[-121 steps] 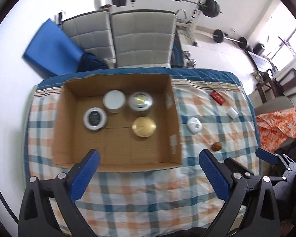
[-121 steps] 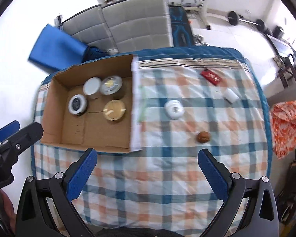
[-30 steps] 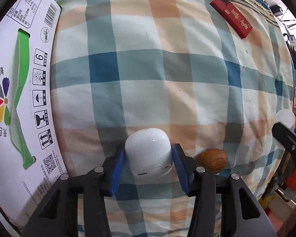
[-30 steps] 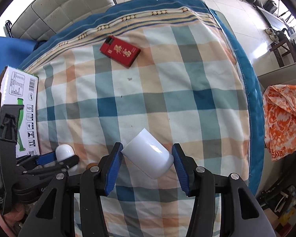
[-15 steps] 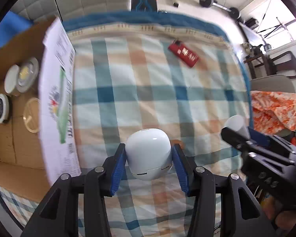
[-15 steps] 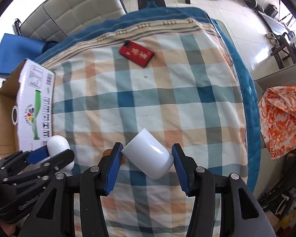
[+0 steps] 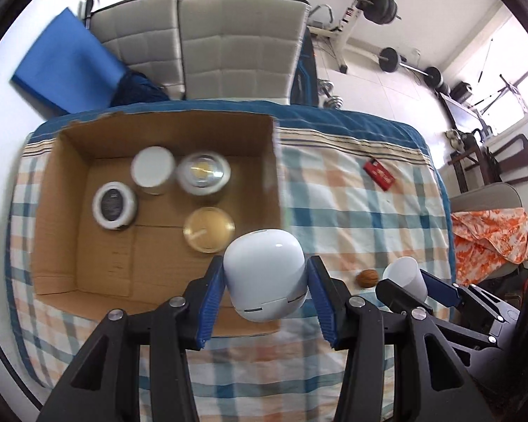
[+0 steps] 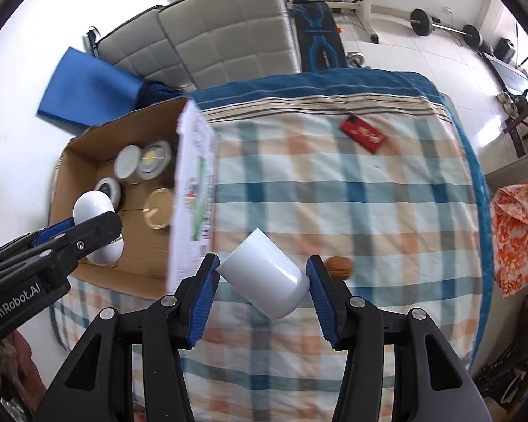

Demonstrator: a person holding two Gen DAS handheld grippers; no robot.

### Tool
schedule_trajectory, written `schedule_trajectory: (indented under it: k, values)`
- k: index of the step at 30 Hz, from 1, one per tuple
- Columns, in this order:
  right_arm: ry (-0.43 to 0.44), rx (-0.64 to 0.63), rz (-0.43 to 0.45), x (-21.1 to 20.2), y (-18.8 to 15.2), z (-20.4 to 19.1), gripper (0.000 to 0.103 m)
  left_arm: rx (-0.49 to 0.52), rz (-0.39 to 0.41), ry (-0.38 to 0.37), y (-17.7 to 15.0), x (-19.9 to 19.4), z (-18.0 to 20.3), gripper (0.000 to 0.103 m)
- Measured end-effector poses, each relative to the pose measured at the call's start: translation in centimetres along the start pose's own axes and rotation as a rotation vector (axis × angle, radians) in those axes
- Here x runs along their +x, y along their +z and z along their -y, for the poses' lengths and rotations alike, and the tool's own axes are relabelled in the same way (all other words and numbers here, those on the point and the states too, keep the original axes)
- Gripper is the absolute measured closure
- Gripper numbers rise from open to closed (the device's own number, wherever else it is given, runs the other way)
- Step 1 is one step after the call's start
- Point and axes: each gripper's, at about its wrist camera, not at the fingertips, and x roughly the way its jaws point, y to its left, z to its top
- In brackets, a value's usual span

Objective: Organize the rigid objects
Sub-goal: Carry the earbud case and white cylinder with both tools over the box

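Cargo, left: rounded white case [image 7: 265,274], pinched between the blue pads of the left gripper [image 7: 264,290]; hangs above the lower right corner of the cardboard box [image 7: 70,211], centre of the left wrist view.
Cargo, right: white cylindrical container [image 8: 264,283], tilted, clamped in the right gripper [image 8: 262,292]; lower centre of the right wrist view, over checked cloth just beside the box's printed flap [image 8: 193,193], not yet over the opening.
Box contents: four round tins – white-lidded jar [image 7: 153,170], silver-topped tin [image 7: 203,173], black-faced tin [image 7: 114,205], gold tin [image 7: 208,229] – grouped at the upper middle of the box floor; lower half bare cardboard.
Left out: walnut [image 8: 339,266] on the tablecloth [image 8: 387,211], just right of the right gripper's pad; red packet [image 8: 362,133] in the upper right, well apart.
Progress, judged: past halfway. Four stowed, two in transit, two untouched.
Next, judged: lower and release the case first, then bring the cylinder across the flap.
Surroundings: grey padded chairs [image 7: 228,42], weight bench behind.
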Motion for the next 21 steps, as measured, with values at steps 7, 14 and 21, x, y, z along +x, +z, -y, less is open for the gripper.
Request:
schedule_trajectory:
  k: [7,14,21]
  values:
    - [0.036,-0.050,-0.018,2.0,0.1,-8.0,0.049,-0.051,0.010,0.036,-0.5,-1.7,-7.8,0.059]
    - [0.050,-0.077,-0.079,7.1,1.0,-14.1,0.050,-0.091,-0.046,0.062,-0.3,0.4,-14.5,0.059]
    - [0.057,-0.072,-0.161,13.8,1.9,-17.5,0.049,-0.126,-0.151,0.053,-0.1,5.9,-19.0,0.059]
